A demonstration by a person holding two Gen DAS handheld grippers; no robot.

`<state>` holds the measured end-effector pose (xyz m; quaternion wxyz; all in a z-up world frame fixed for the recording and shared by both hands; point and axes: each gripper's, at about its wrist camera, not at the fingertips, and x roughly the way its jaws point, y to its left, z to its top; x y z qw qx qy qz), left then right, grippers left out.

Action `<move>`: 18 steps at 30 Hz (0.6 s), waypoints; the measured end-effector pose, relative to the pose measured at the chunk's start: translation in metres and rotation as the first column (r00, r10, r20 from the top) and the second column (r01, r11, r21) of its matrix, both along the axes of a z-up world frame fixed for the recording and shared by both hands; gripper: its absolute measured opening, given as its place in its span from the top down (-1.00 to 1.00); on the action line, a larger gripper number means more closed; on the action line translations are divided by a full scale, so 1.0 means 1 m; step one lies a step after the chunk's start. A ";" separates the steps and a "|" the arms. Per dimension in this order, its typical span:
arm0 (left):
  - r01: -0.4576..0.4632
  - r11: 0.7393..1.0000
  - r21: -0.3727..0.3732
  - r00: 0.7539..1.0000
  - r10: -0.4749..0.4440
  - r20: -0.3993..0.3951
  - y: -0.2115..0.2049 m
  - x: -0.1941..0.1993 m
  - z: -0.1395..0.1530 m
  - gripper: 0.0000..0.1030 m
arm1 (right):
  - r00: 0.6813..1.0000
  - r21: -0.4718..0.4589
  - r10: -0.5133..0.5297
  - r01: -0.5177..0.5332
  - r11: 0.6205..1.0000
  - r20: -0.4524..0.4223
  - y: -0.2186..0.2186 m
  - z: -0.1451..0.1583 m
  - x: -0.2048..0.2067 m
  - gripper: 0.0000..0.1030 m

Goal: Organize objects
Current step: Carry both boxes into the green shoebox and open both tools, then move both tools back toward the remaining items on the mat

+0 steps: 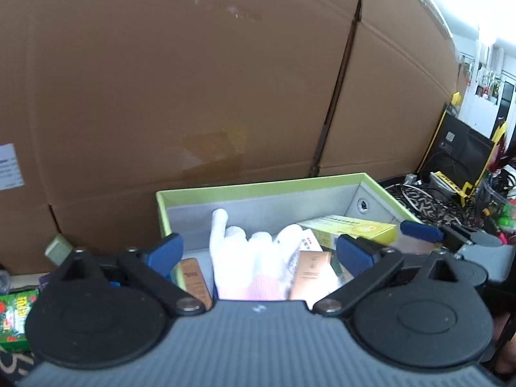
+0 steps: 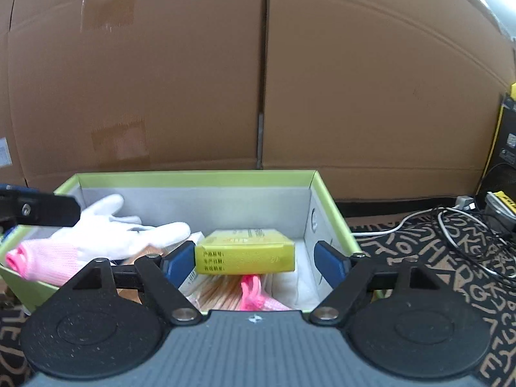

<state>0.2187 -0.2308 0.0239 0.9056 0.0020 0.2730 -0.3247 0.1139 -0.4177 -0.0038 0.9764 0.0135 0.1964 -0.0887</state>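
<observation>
Yellow box (image 2: pixel 245 251) inside the green bin (image 2: pixel 193 175), right of the white glove (image 2: pixel 106 232), sitting between the wide-open, empty right gripper (image 2: pixel 254 262) pads, left pad just beside it; could tip or slide if bumped on the way out. Left gripper (image 1: pixel 258 251) also open, holding nothing, above the glove; might snag its cloth.

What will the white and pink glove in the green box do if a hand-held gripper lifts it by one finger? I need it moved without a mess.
The glove is knitted fabric lying draped over the cartons, so it will probably hang limp. It looks light. Its cuff could drag across the yellow carton or catch on the green box rim.
</observation>
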 end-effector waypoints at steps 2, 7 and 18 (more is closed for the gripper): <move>-0.002 1.000 -0.001 1.000 0.002 0.017 0.008 -0.009 0.007 -1.00 | 0.999 0.021 -0.001 0.000 1.000 0.039 0.004 0.013 -0.012 -0.69; -0.025 1.000 -0.014 0.998 0.025 0.059 0.048 -0.036 0.027 -1.00 | 0.991 0.055 0.043 -0.050 0.997 0.126 0.029 0.041 -0.048 -0.79; -0.195 0.981 0.004 0.981 0.194 0.026 0.173 -0.082 0.041 -1.00 | 0.947 0.086 0.260 -0.280 0.956 0.191 0.110 0.043 -0.097 -0.85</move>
